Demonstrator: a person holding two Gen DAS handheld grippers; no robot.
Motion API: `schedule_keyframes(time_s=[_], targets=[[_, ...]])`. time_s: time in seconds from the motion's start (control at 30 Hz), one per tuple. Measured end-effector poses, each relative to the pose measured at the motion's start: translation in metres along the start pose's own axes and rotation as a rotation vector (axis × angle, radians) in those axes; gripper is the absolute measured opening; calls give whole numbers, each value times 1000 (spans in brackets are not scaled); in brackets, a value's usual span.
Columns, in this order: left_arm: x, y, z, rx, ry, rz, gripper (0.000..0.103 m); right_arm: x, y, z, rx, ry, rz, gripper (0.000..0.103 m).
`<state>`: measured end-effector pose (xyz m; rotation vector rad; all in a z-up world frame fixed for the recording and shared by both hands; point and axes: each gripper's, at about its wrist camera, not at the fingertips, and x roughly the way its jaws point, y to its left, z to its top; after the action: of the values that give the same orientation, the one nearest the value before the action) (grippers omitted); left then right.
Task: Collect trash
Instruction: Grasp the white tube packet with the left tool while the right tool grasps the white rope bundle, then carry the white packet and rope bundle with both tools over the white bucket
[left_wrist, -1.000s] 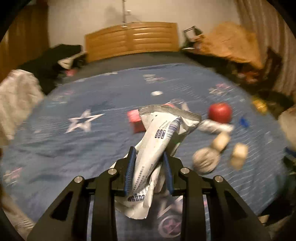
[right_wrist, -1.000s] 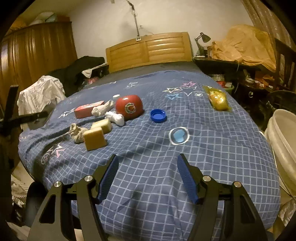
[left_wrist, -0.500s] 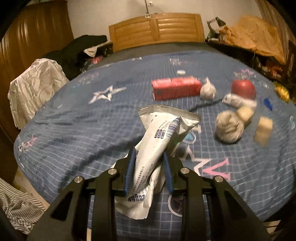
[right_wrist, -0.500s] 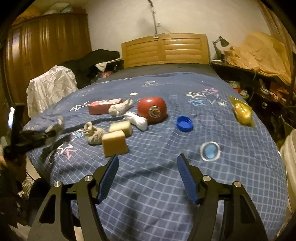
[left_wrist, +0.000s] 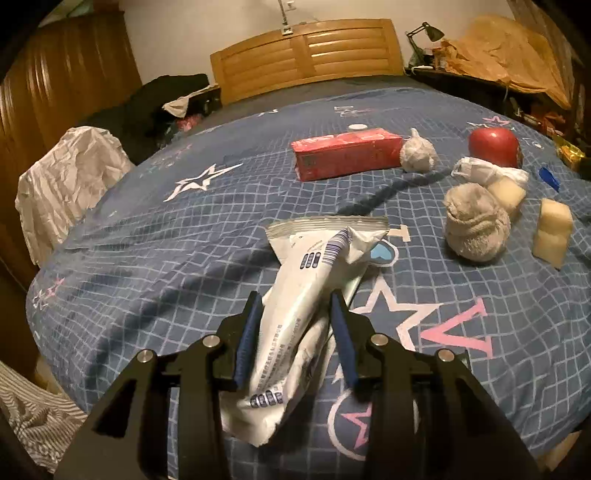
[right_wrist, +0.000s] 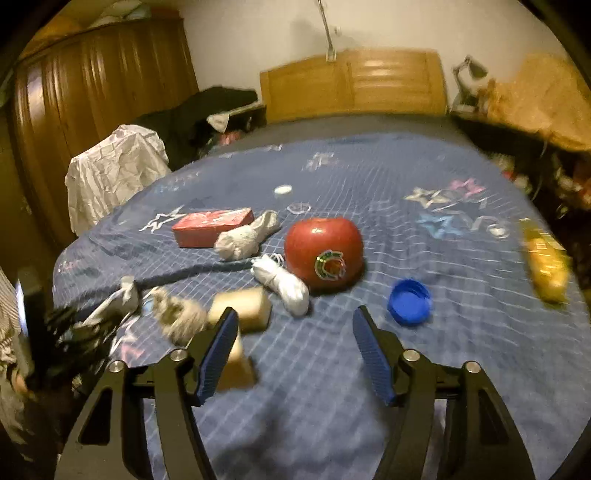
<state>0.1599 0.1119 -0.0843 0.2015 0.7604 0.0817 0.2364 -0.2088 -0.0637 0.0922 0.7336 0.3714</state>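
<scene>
My left gripper (left_wrist: 295, 306) is shut on a crumpled white wrapper (left_wrist: 314, 273) and holds it above the near left part of the blue star bedspread (left_wrist: 184, 258). My right gripper (right_wrist: 293, 317) is open and empty above the bedspread (right_wrist: 461, 332), close in front of a red apple (right_wrist: 324, 252), a knotted white bag (right_wrist: 284, 282), a blue bottle cap (right_wrist: 409, 302) and tan sponge blocks (right_wrist: 245, 308). A red box (left_wrist: 345, 153), grey balled socks (left_wrist: 474, 225) and a white wad (left_wrist: 417, 153) lie beyond the wrapper.
A yellow packet (right_wrist: 546, 264) lies at the bed's right edge. A white crumpled sheet (left_wrist: 62, 184) hangs over something left of the bed. A wooden headboard (left_wrist: 306, 55) stands at the far end, with clutter and a lamp (left_wrist: 424, 31) on the right.
Both grippers have swung left and closer over the bed; the objects now look nearer in both views. The left gripper still holds the wrapper. The right gripper stays open.
</scene>
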Motion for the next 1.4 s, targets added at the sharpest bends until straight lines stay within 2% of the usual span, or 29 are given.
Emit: schedule_keyframes(time_s=[0.07,0.13,0.2,0.23,0.27,0.37,0.5,0.73,0.83,0.93,0.97,1.03,1.1,1.13,1.23,1.37,1.4], targets=[[3,3,0,-19,-2,-19,34,27,-4,8,-11,59,31,64],[3,7,-1,-36,-3,-37,34,57,-5,11,-31,122,25,62],[4,6,-2,-40,-6,-38,34,79,-10,14,0,182,49,45],[4,4,-2,-36,-9,-32,34,84,-11,15,8,184,61,40],[4,3,-3,-33,-11,-28,34,85,-12,15,10,184,73,22],[4,3,-2,-34,-10,-20,34,71,-13,14,11,133,72,22],[-1,2,-2,-41,-9,-29,34,13,-25,4,53,34,50,22],[-16,-8,-5,-36,-20,-62,34,-110,-39,-63,140,-26,-82,22],[-13,-16,-6,-22,-14,-48,34,-124,-40,-96,157,-3,-116,23],[-11,-15,-3,-33,-6,-49,35,-114,-45,-114,181,28,-107,23],[-11,-14,-2,-38,-2,-51,35,-108,-41,-117,187,35,-95,24],[-13,-12,-1,-44,-1,-45,37,-108,-37,-119,171,42,-88,41],[-17,-10,-1,-47,-5,-42,41,-120,-32,-115,123,-7,-120,75],[-19,-9,-1,-47,-8,-46,41,-128,-30,-111,94,-41,-141,79],[-23,-12,0,-33,-16,-42,43,-135,-28,-96,11,-76,-145,80],[-21,-17,4,-13,-16,-41,53,-109,-21,-87,-110,-10,-138,78],[-19,-17,4,-11,-11,-42,54,-100,-19,-88,-131,13,-143,73]])
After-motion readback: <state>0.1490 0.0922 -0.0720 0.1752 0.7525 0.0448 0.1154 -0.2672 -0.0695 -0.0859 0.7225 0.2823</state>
